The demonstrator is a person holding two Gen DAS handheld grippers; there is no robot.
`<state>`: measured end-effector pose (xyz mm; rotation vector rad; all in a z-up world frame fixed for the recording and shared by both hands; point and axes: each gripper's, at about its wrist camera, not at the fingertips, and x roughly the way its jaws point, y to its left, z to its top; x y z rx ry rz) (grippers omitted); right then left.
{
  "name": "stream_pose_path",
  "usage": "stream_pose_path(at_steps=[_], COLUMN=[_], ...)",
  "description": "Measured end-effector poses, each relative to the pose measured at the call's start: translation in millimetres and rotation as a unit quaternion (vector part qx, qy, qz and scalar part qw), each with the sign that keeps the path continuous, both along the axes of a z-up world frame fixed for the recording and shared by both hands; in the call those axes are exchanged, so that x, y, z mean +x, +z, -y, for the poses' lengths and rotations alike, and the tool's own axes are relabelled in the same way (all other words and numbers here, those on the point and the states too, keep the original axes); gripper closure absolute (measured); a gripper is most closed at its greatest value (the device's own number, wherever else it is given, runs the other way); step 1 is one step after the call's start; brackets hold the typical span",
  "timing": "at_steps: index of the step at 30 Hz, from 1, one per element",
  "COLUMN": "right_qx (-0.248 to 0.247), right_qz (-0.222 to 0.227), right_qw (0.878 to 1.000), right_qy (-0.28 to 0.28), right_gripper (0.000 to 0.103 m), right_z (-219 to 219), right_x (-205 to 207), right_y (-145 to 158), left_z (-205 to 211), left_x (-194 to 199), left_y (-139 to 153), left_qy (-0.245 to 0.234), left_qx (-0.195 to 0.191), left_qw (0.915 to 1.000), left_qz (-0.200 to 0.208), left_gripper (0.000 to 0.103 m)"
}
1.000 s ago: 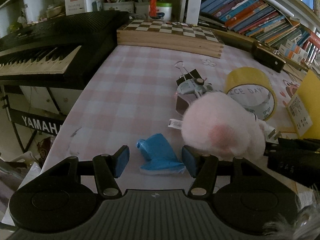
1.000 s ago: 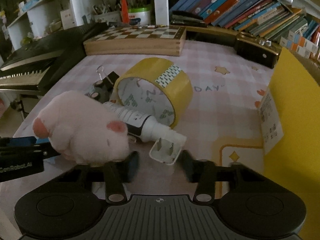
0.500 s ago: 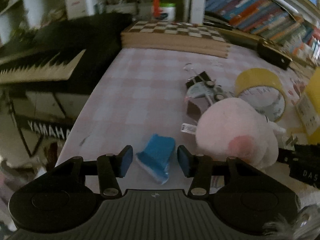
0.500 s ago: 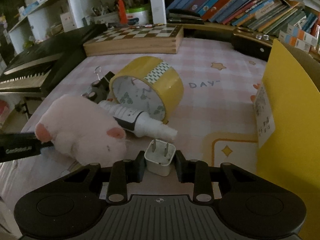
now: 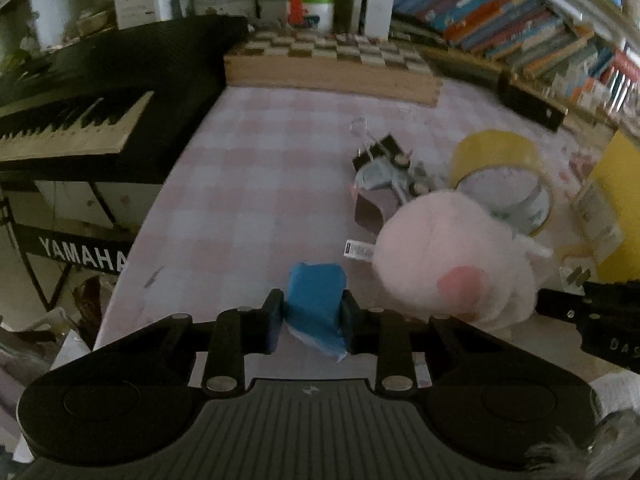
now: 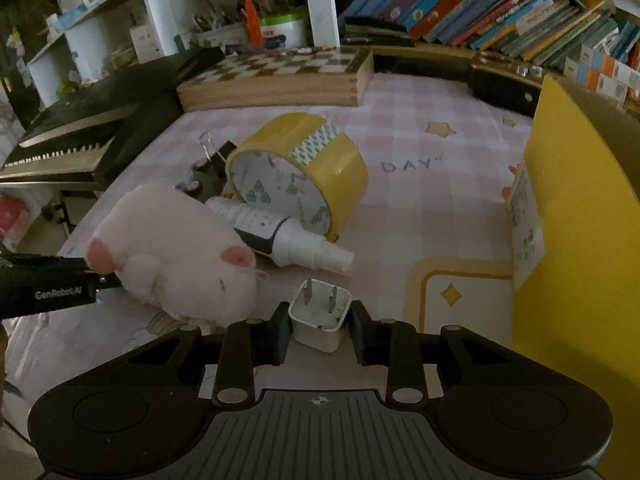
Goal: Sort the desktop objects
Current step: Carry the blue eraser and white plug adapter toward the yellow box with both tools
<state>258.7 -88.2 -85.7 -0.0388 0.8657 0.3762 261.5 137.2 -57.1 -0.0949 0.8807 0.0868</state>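
Note:
My left gripper (image 5: 313,322) is shut on a blue packet (image 5: 317,300) near the table's front edge, both pads pressed against its sides. Just to its right lies a pink plush toy (image 5: 452,264). In the right wrist view my right gripper (image 6: 320,330) is shut on a white plug adapter (image 6: 320,314), prongs pointing away from me. The plush toy (image 6: 176,252) lies left of the adapter, with the left gripper's black body (image 6: 48,286) behind it. A white spray bottle (image 6: 288,238) and a yellow tape roll (image 6: 300,176) lie beyond the adapter.
A black binder clip (image 5: 376,152) and a grey clip-like tool (image 5: 384,176) lie mid-table. A wooden chessboard box (image 6: 280,80) stands at the back, a keyboard (image 5: 68,124) off the left edge, a yellow box (image 6: 580,220) on the right, books (image 6: 480,4) behind.
My left gripper's jaws closed onto the blue packet, which turned upright between the pads. The right gripper took the white plug adapter between its fingers within the first half second and has kept still since.

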Motion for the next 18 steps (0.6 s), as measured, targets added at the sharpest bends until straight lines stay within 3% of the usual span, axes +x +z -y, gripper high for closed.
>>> stream_pose_path(at_steps=[12, 18], right_qx=[0.048, 0.059], right_qz=[0.031, 0.03], right_qw=[0.998, 0.997], right_qy=[0.035, 0.037], right_gripper=[0.073, 0.072], right_z=[25.4, 36.0], right_x=[-40.5, -64.7], right_y=[51.6, 64.9], left_z=[11.0, 26.6], left_x=[-48.3, -76.1], left_y=[75.3, 89.3], left_qy=[-0.019, -0.041], left_qx=[-0.075, -0.092], left_qw=[0.9943, 0.9913], left_qz=[0.073, 0.085], left_gripper=[0.077, 0.077])
